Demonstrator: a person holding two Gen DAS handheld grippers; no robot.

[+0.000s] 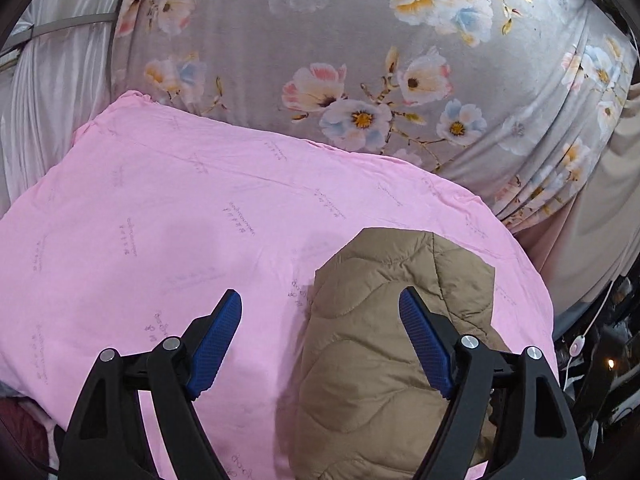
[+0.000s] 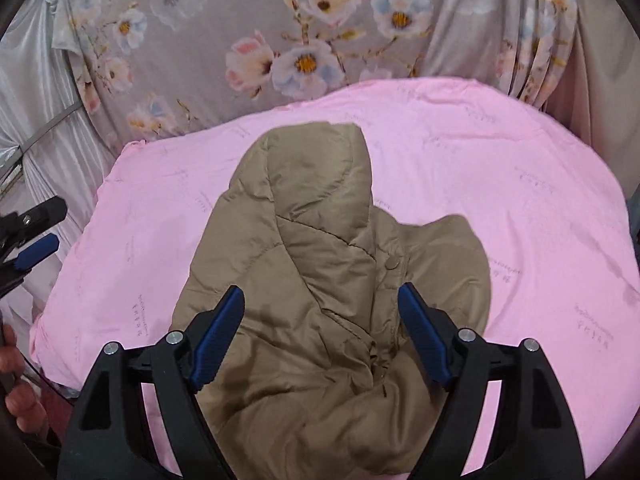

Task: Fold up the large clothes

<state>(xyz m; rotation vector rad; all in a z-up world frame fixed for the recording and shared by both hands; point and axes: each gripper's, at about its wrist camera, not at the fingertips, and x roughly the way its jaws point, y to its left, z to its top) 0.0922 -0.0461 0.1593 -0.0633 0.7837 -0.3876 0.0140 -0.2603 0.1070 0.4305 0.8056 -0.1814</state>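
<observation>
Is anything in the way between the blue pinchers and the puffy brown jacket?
No, nothing visible. The brown jacket lies bare on the pink sheet, and both the left gripper and the right gripper hang open just above it.

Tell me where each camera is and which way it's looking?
Left wrist: rides the left gripper, looking down past its open blue fingers at the pink sheet; tan jacket to its right.
Right wrist: rides the right gripper, looking down over the jacket; a hand and the left gripper show at the left edge.
Shared: jacket, sheet, floral cloth behind.
</observation>
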